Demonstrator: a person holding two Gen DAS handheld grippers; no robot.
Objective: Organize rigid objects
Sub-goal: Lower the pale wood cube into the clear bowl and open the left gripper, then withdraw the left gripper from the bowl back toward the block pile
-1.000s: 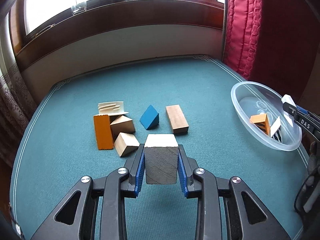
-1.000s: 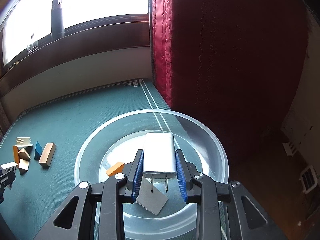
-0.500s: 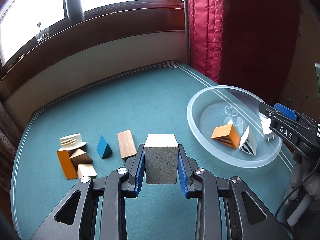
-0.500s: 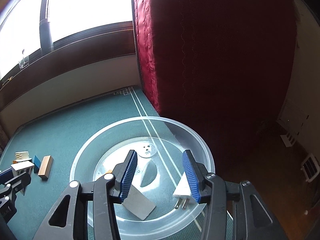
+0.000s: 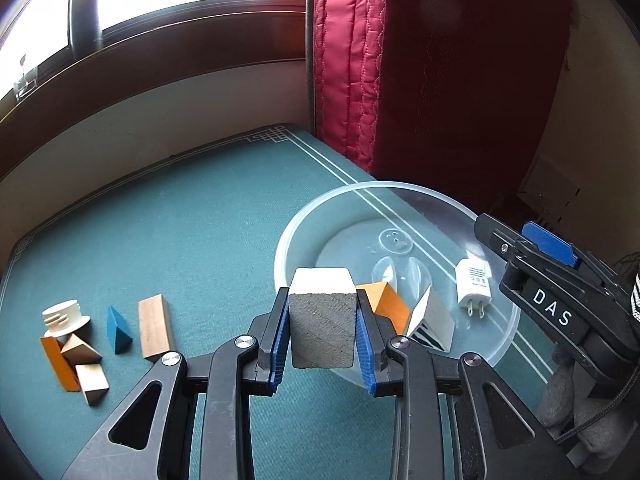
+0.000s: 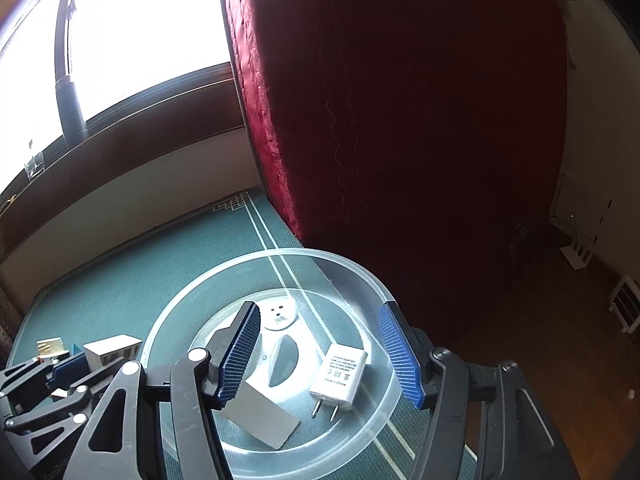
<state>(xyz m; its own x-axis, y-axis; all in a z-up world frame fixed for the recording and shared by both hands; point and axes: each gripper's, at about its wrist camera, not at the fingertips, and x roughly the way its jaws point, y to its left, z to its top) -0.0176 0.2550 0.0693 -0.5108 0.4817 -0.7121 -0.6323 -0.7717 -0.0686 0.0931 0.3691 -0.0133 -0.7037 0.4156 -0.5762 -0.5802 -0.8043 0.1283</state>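
My left gripper [image 5: 322, 332] is shut on a grey wooden block [image 5: 322, 320] with a white top, held at the near left rim of the clear plastic bowl [image 5: 400, 194]. The bowl holds an orange block [image 5: 390, 304], a white striped wedge [image 5: 432, 322] and a white plug adapter [image 5: 474, 284]. My right gripper [image 6: 320, 356] is open and empty above the bowl [image 6: 360, 276], with the adapter [image 6: 338, 374] lying below between its fingers. The left gripper with its block [image 6: 112, 350] shows at the left of the right wrist view.
On the green table [image 5: 180, 220] at the left lie a white threaded cap [image 5: 64, 316], a blue wedge [image 5: 118, 330], a brown wooden bar [image 5: 154, 328], an orange slab [image 5: 58, 358] and two small wooden pieces [image 5: 86, 364]. A red curtain [image 5: 348, 60] hangs behind the bowl.
My right gripper opened and let the white adapter drop into the bowl, then pulled back. My left gripper carried the grey block right, from the pile to the bowl's rim.
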